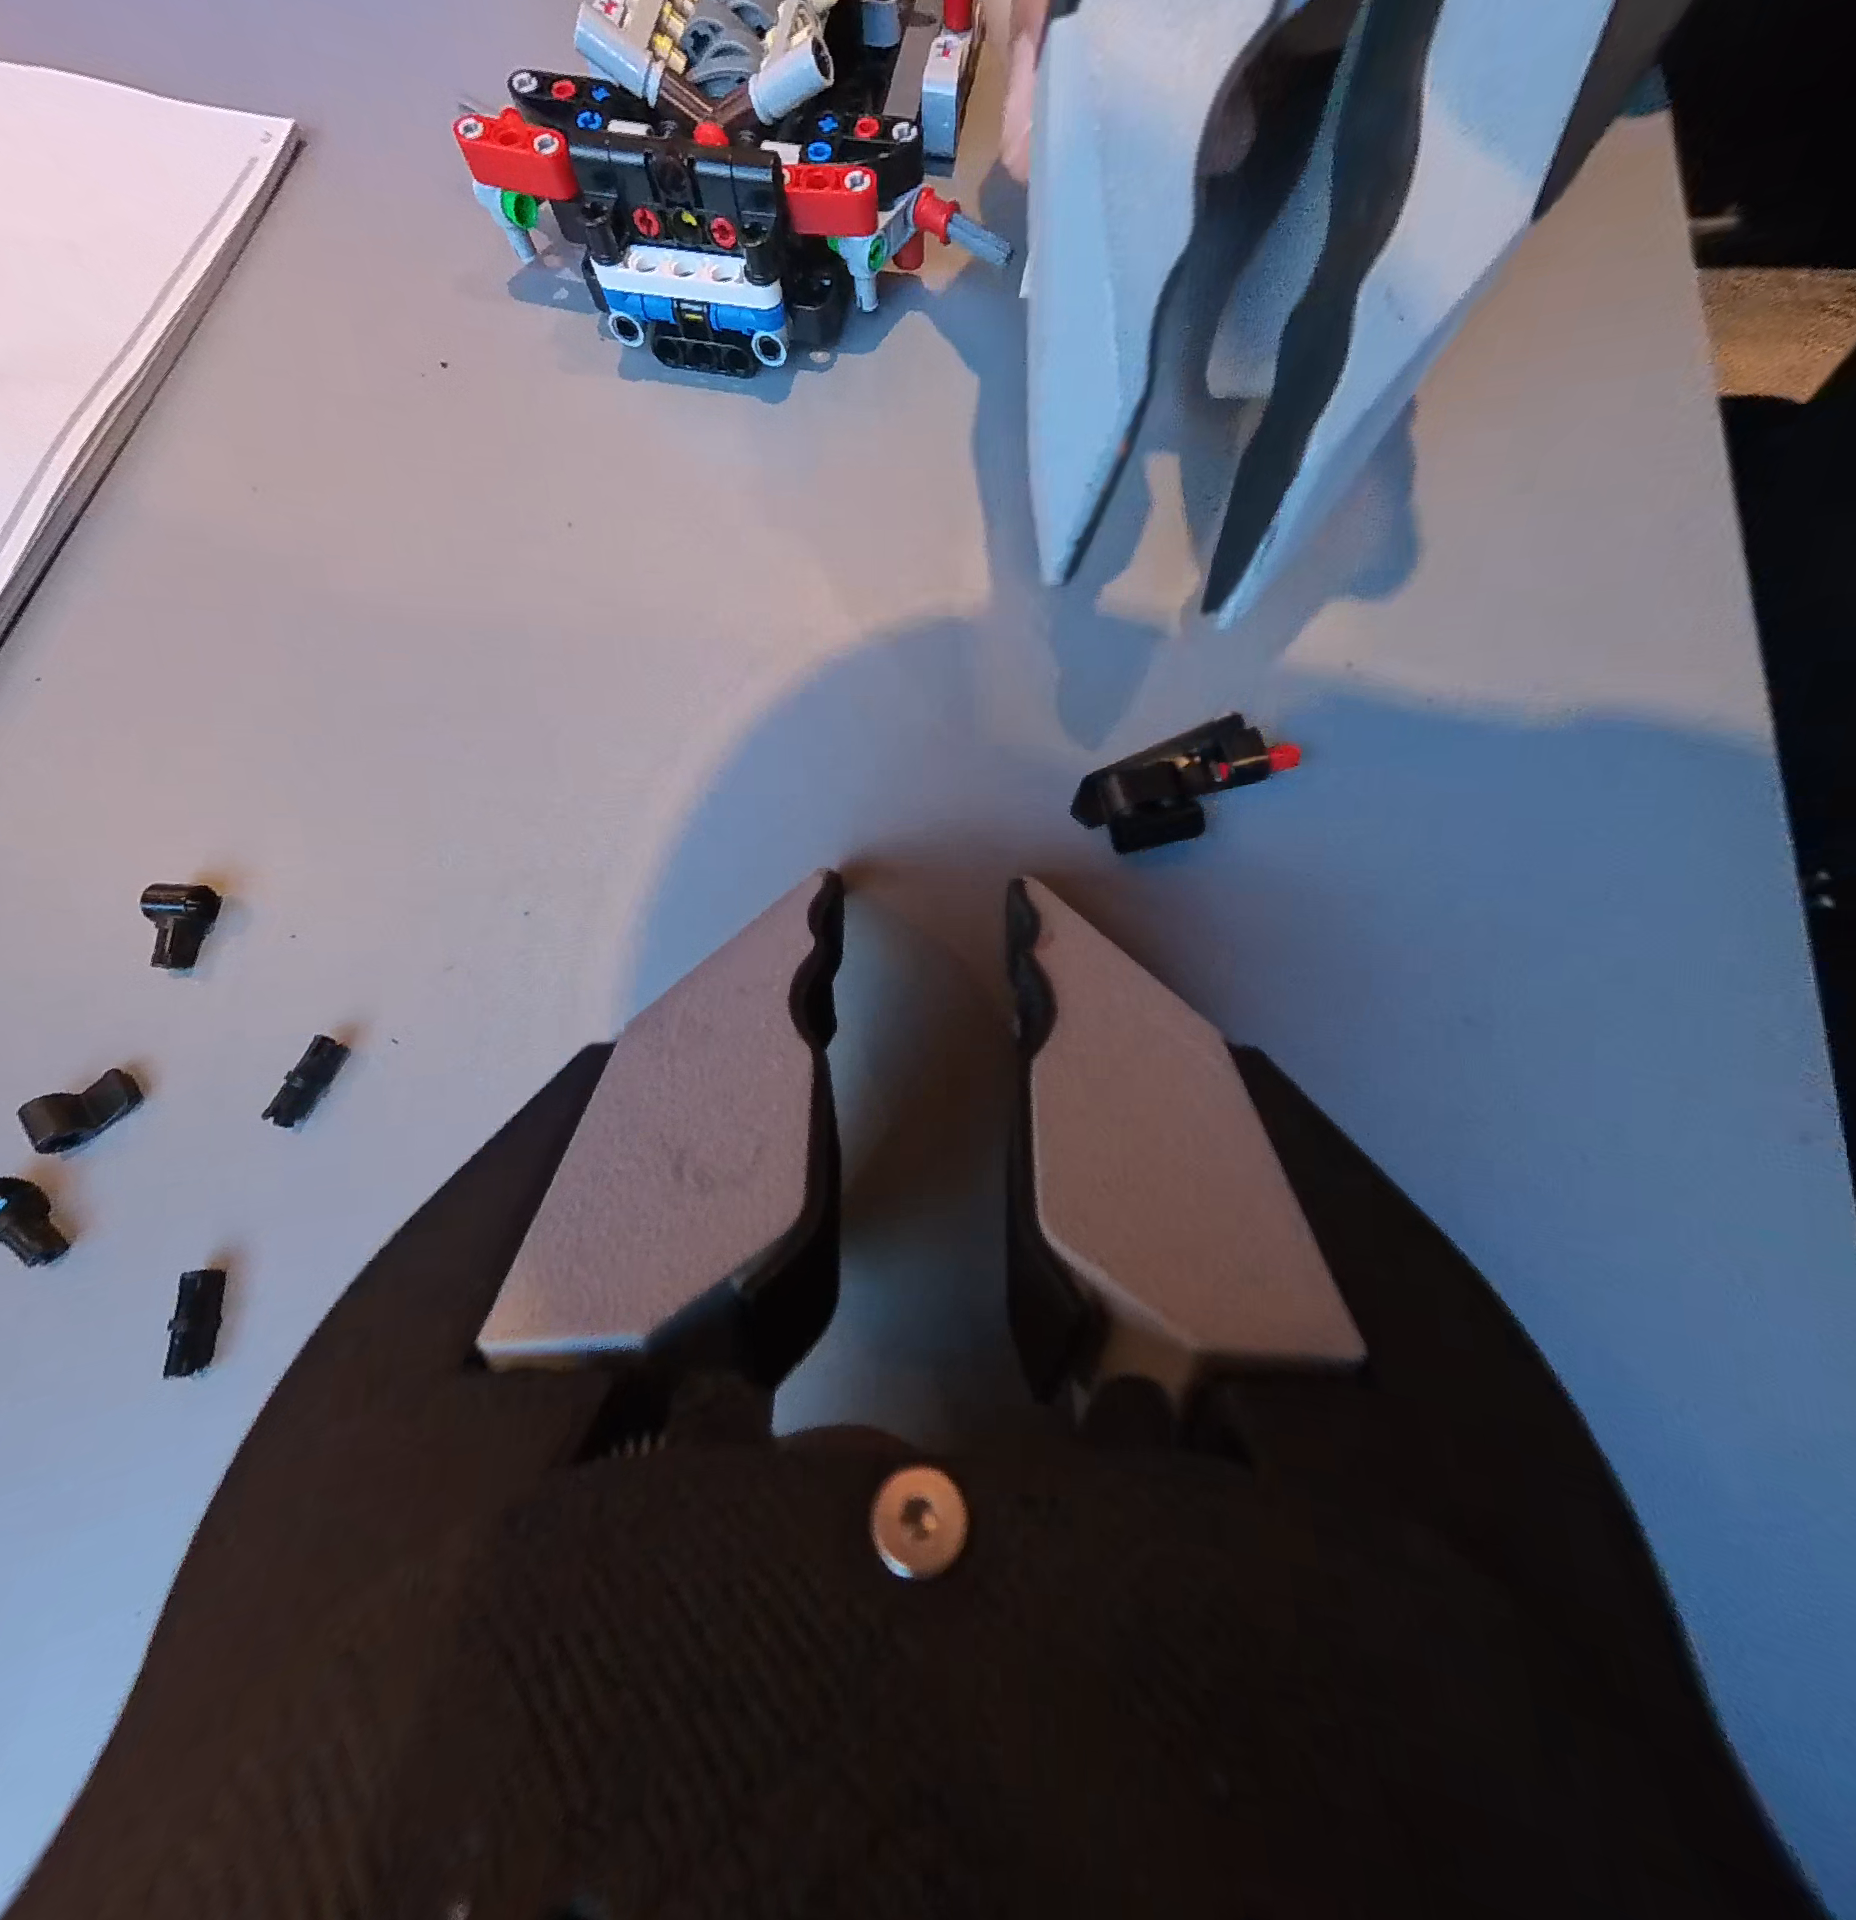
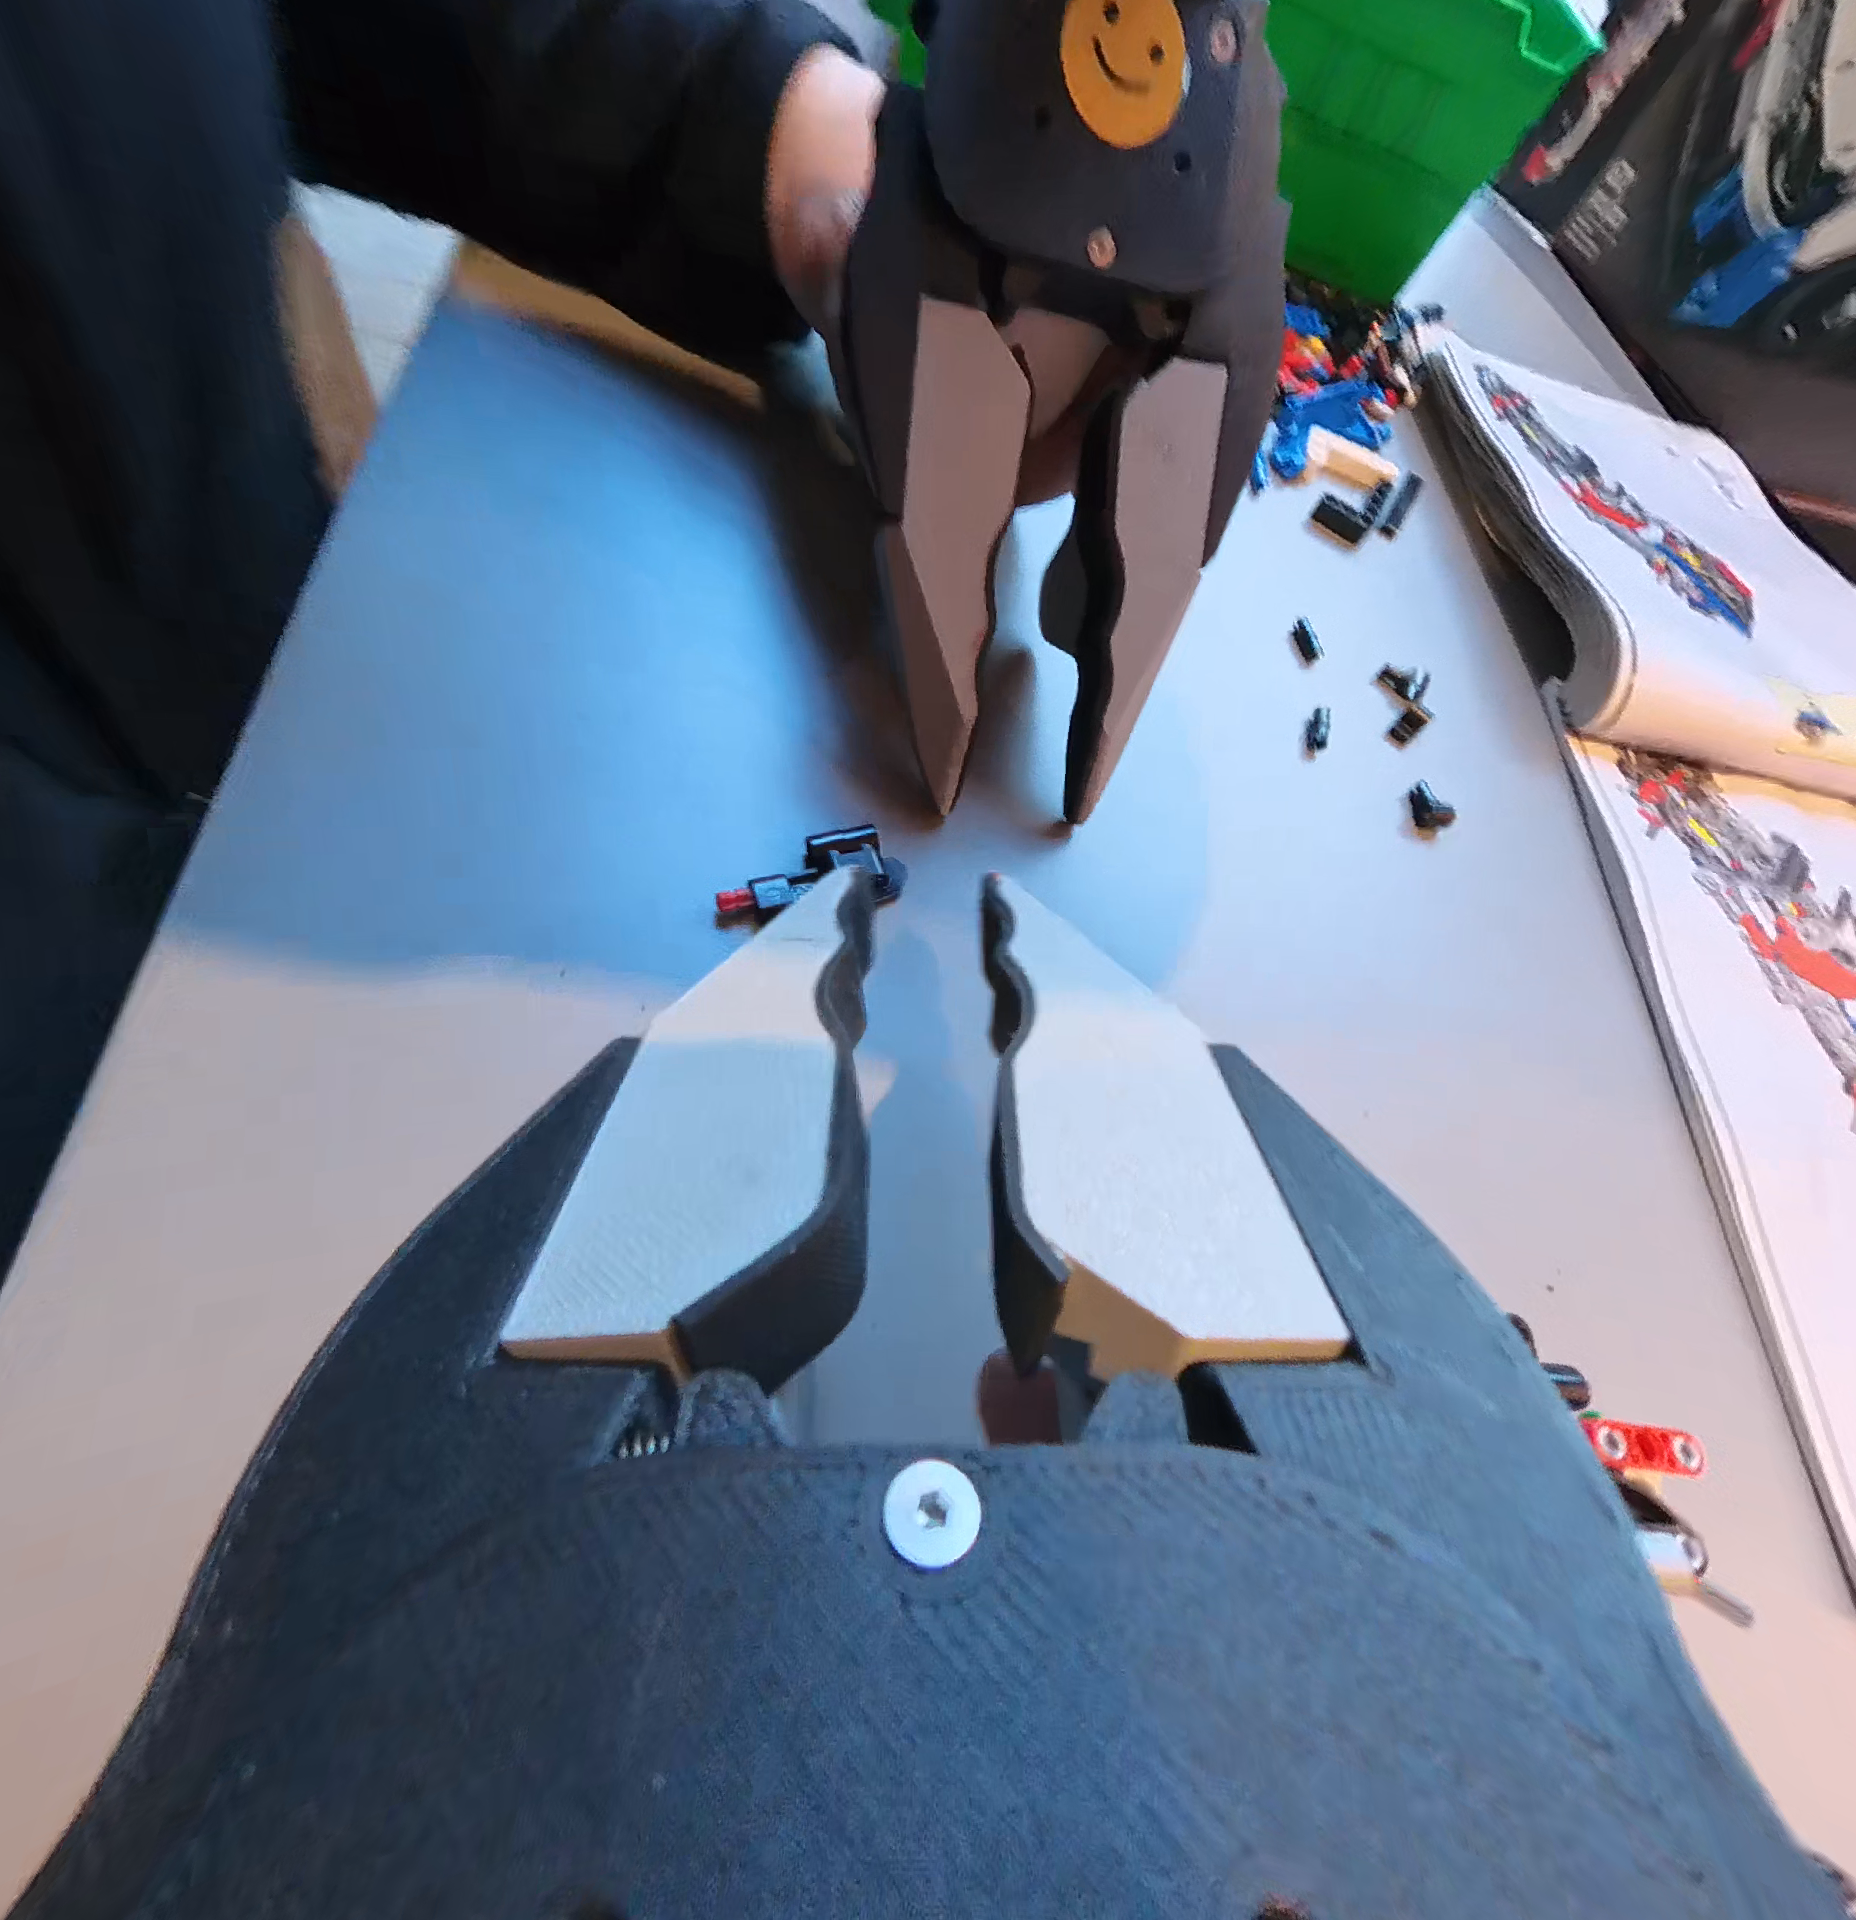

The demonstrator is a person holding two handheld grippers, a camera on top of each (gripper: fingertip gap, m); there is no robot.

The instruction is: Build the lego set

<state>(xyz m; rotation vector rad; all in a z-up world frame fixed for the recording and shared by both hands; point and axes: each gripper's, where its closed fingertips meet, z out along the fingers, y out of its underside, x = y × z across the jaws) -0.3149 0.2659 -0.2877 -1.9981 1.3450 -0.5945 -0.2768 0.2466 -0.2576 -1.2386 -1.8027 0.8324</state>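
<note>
Left wrist view is showing loose black pins lying toward the table's left edge, the half-built lego model sitting at the far edge, the left claw hovering part-open and empty, and a small black subassembly waiting near the right edge, probably for pickup. The right claw is hanging part-open and empty above it.

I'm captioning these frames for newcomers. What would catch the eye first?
The two open grippers meeting tip to tip over the grey table: the left gripper and the right gripper. A small black piece with a red pin lies on the table beside their tips. Farther back stands the colourful part-built lego model, with loose black connectors to the left.
</note>
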